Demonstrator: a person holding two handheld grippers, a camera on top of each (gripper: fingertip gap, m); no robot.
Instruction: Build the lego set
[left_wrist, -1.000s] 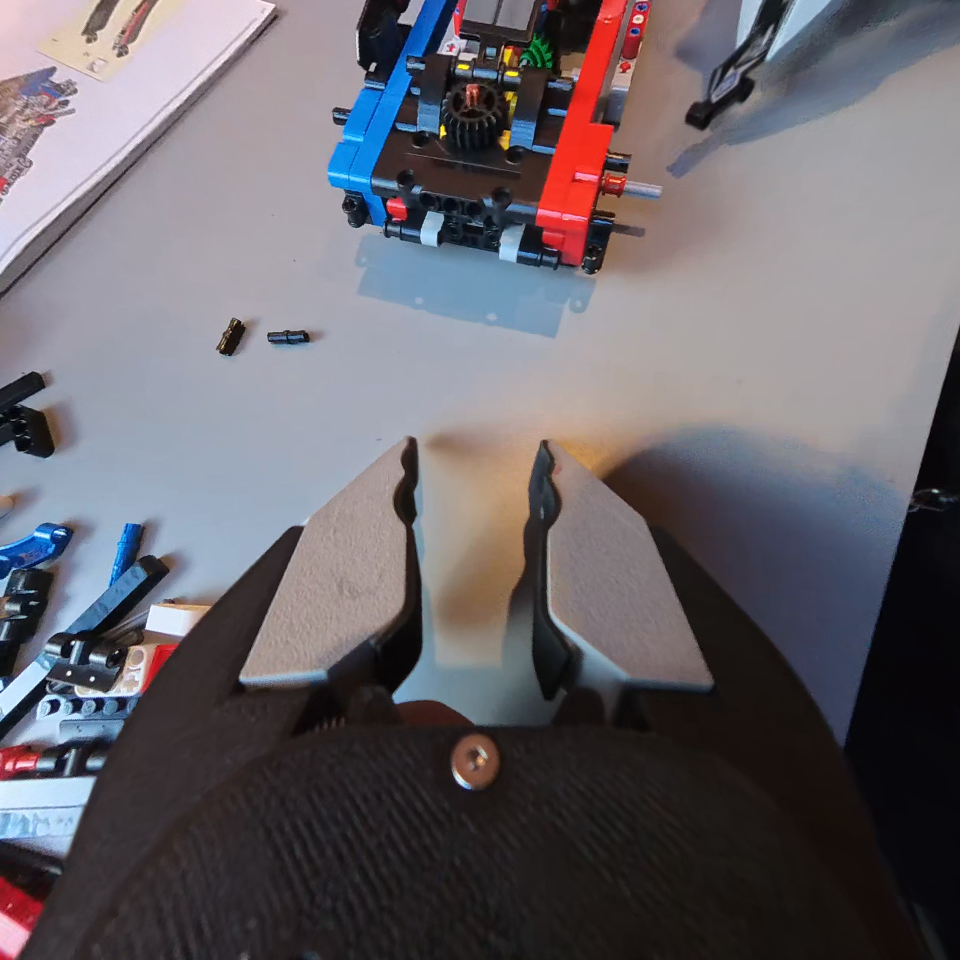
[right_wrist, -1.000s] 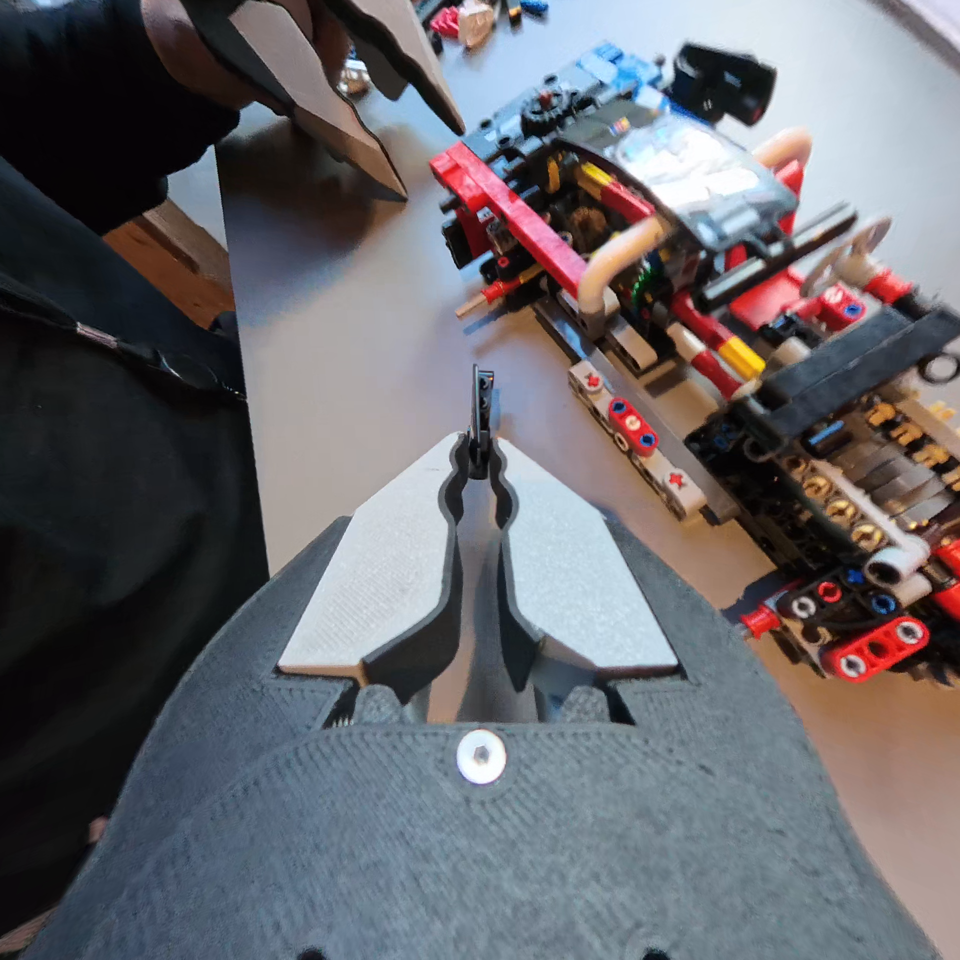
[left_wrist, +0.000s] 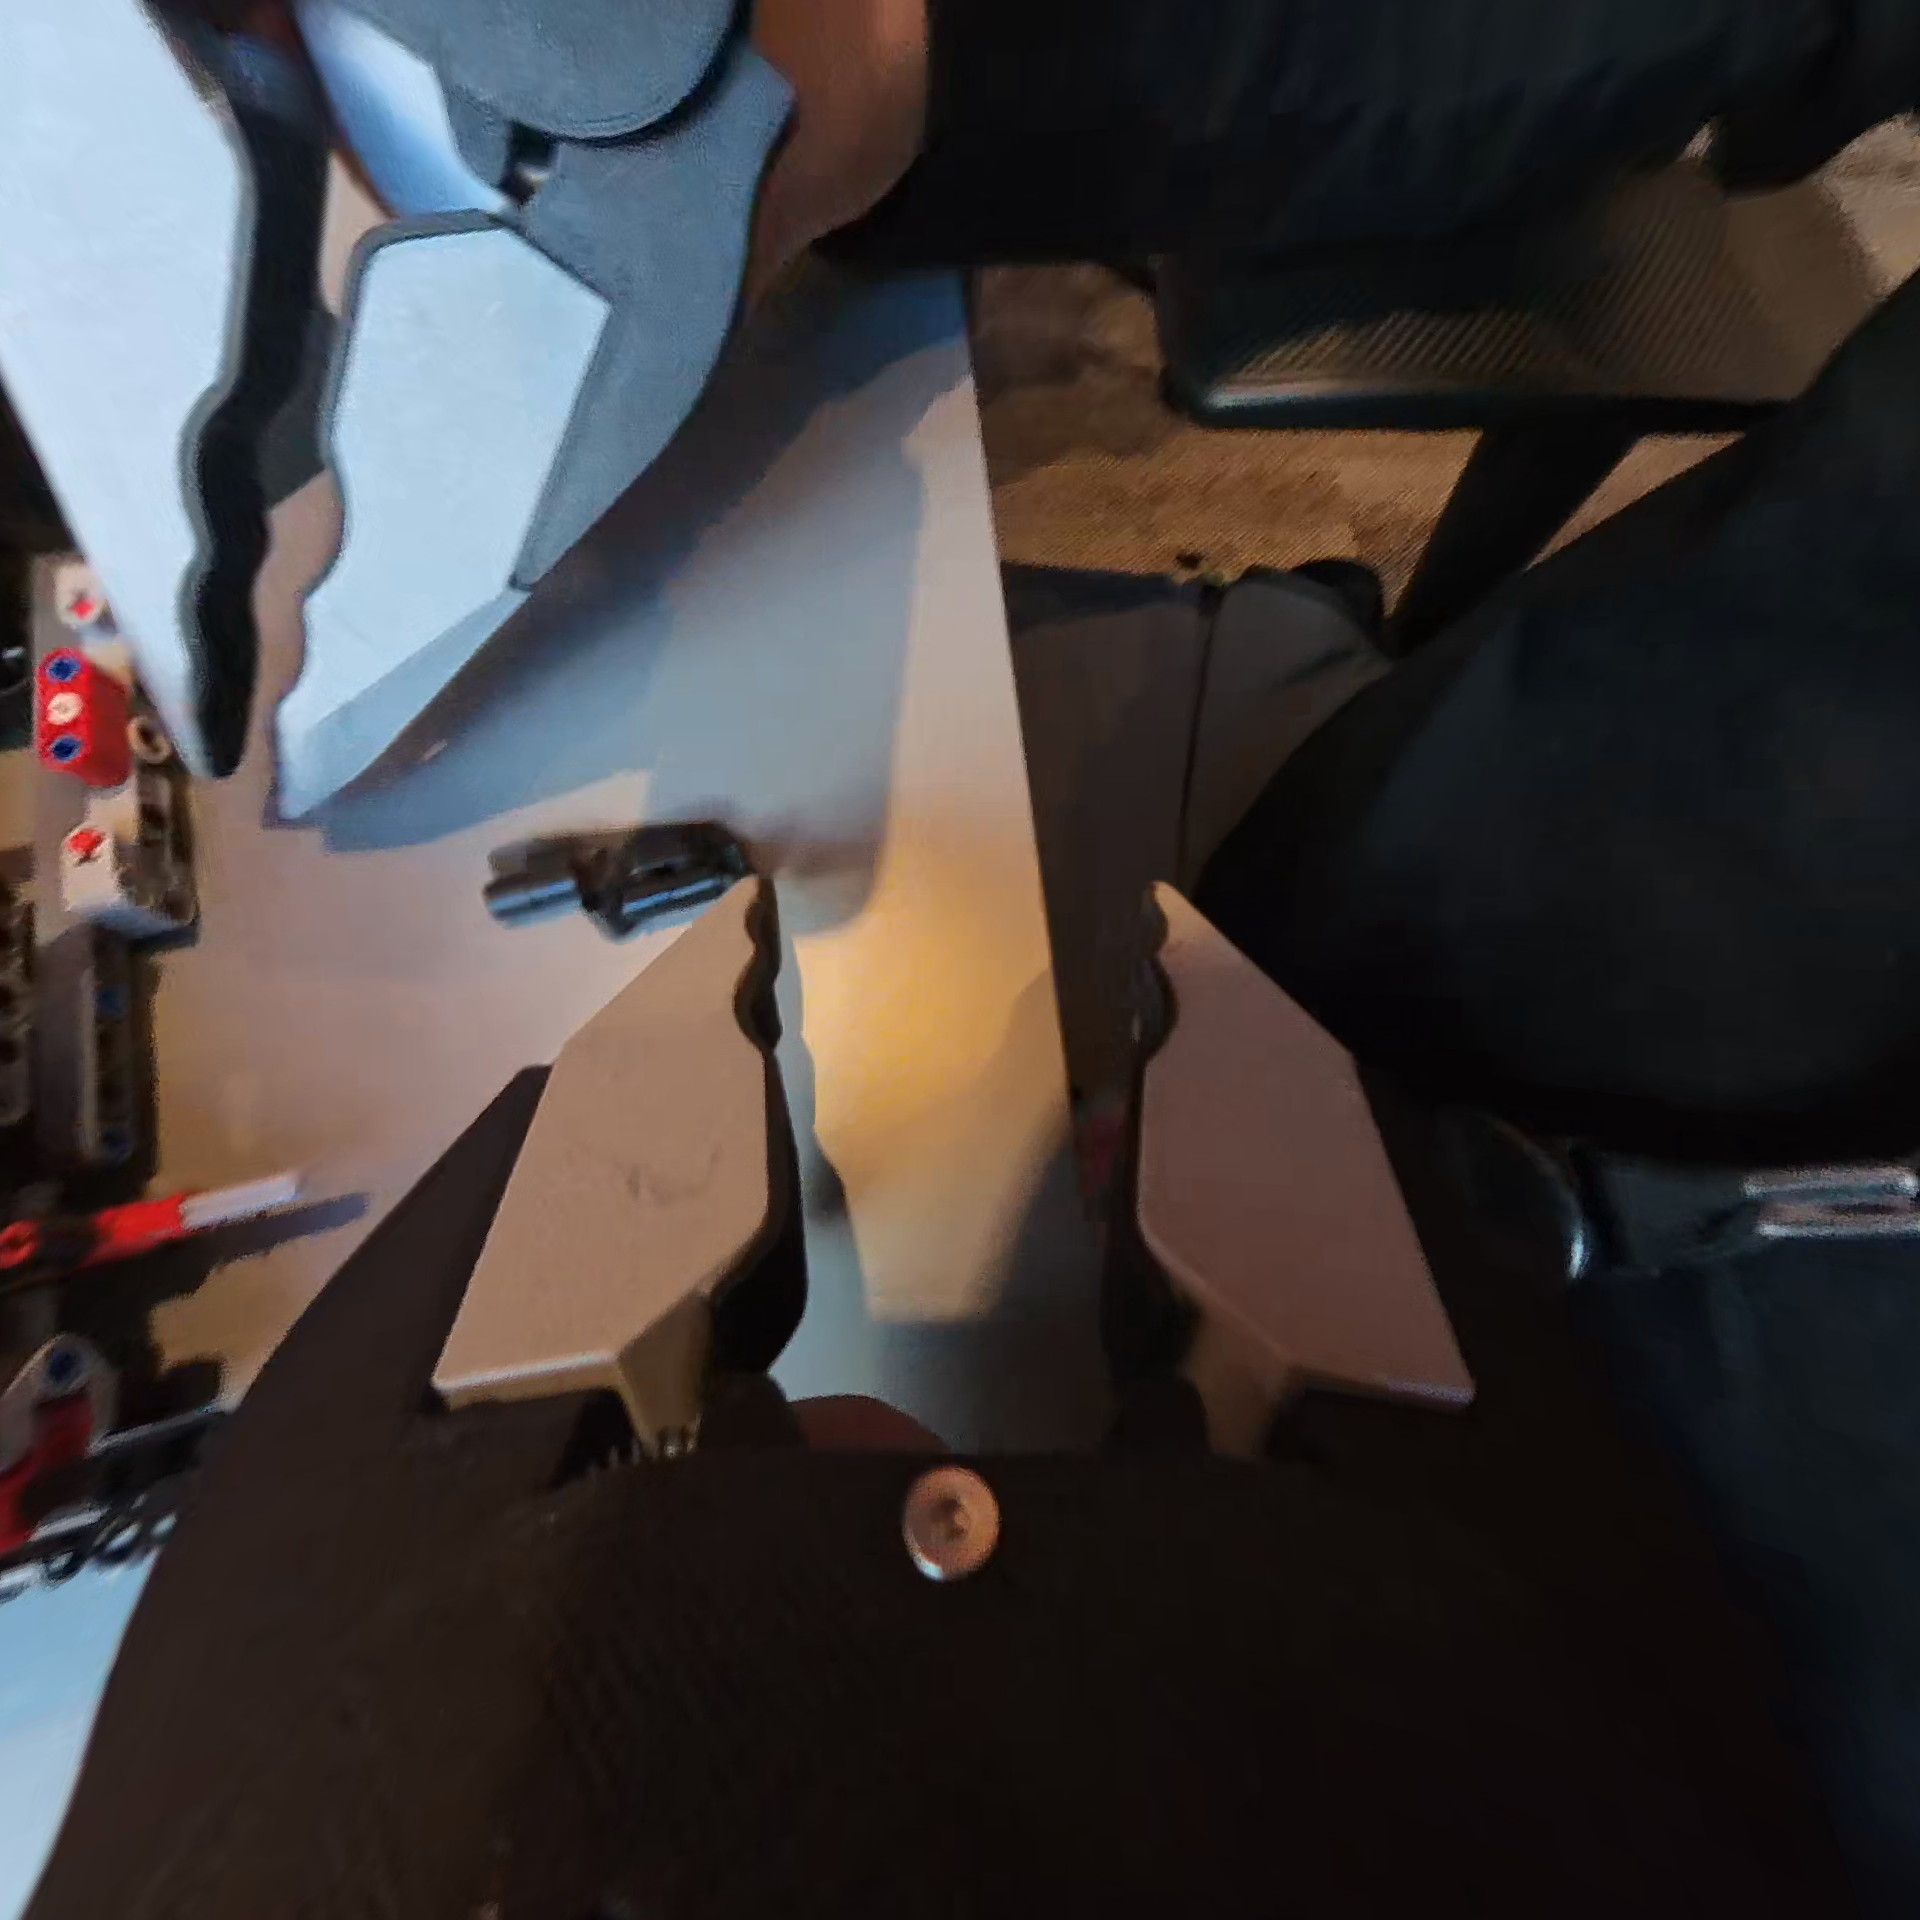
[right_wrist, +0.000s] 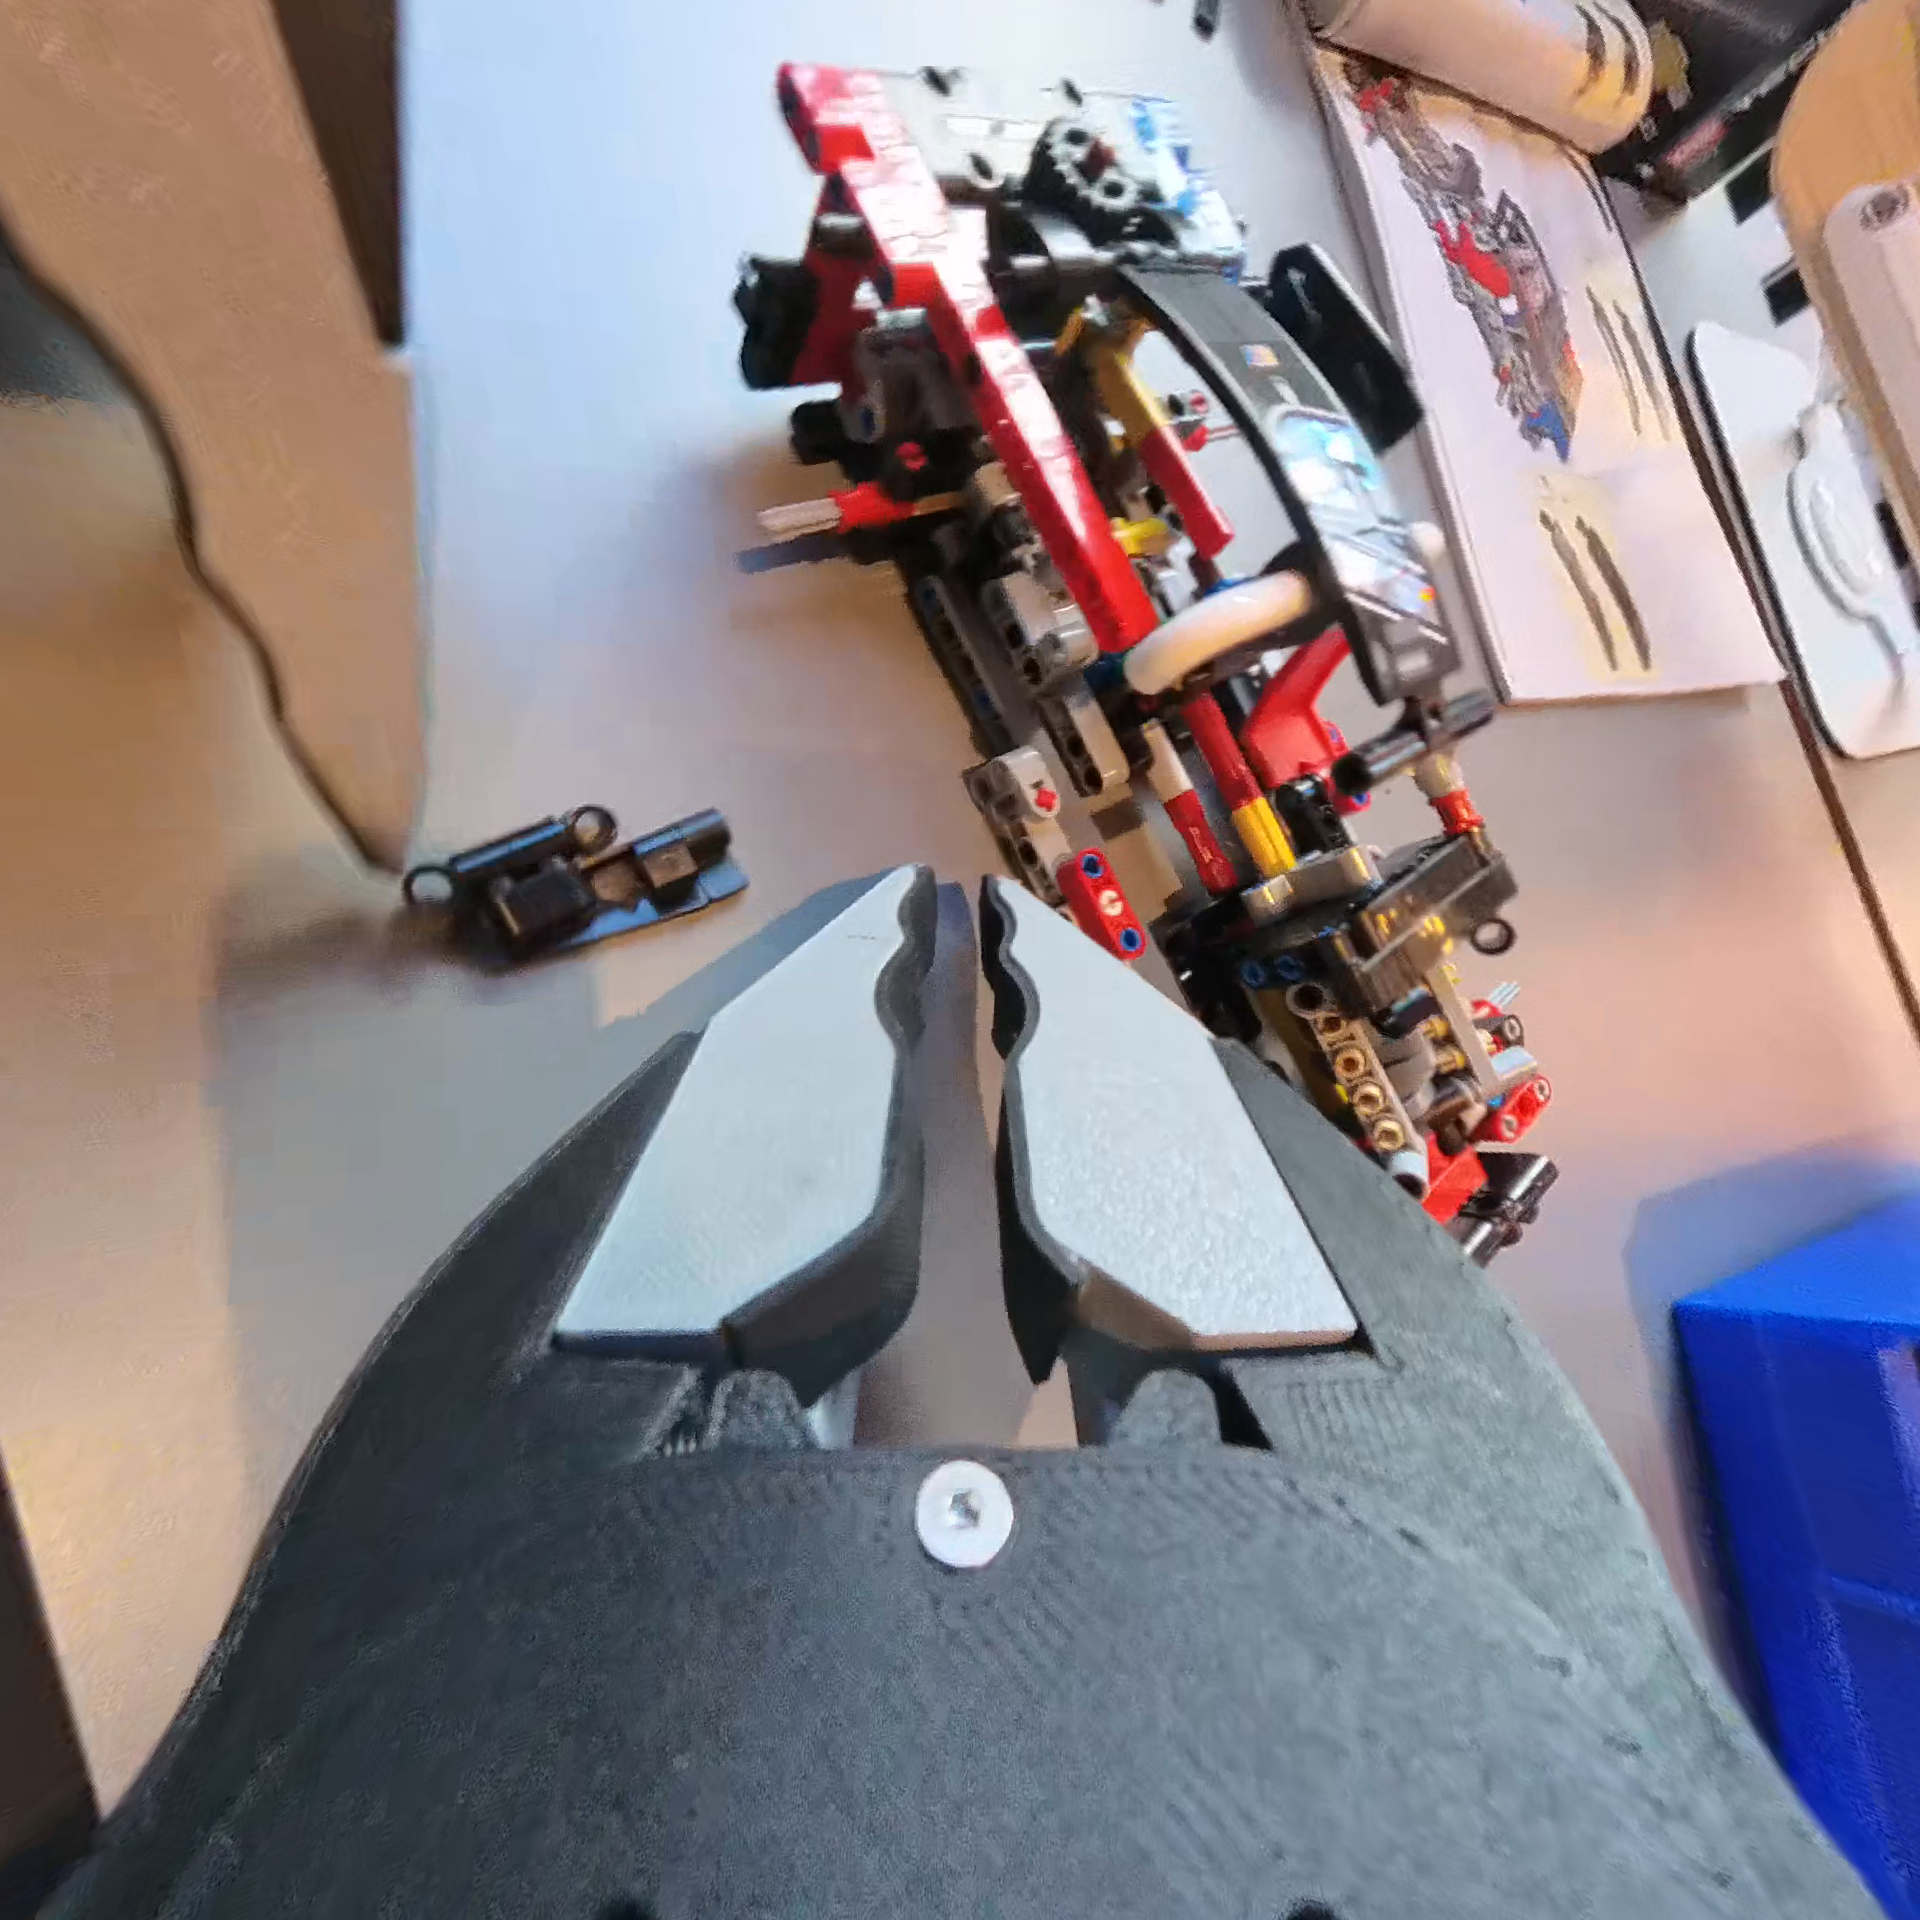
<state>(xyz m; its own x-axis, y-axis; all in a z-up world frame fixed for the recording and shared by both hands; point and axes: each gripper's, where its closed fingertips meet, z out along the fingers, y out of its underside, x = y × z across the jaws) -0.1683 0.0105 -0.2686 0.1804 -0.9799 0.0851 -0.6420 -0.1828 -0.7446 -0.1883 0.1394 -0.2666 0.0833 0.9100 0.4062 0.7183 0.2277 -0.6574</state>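
Two grey fingers of the left gripper (left_wrist: 961, 899) stand well spread in the left wrist view, with nothing between them. Its left fingertip (left_wrist: 750, 904) sits just beside a small black lego part (left_wrist: 618, 873) lying flat on the grey table (left_wrist: 790, 707); whether they touch cannot be told through the blur. The gripper points toward the table's near edge and a person's dark clothing (left_wrist: 1558, 831) beyond it. The right gripper (left_wrist: 244, 774) hangs above the part from the upper left, its fingers slightly apart and empty. A strip of the lego model (left_wrist: 83, 935) shows at the left edge.

Right wrist view: the right gripper (right_wrist: 956, 888) has its fingers drawn close with a narrow gap, holding nothing. The black part (right_wrist: 577, 883) lies on the table (right_wrist: 571, 520) to the left of the fingertips, apart from them, made of a flat plate with small connectors on top. The long red, black and grey model (right_wrist: 1122, 623) lies just to the right, partly built, gears and beams exposed. An instruction booklet (right_wrist: 1538, 416) lies beyond it, and a blue box (right_wrist: 1808, 1507) sits at the lower right.
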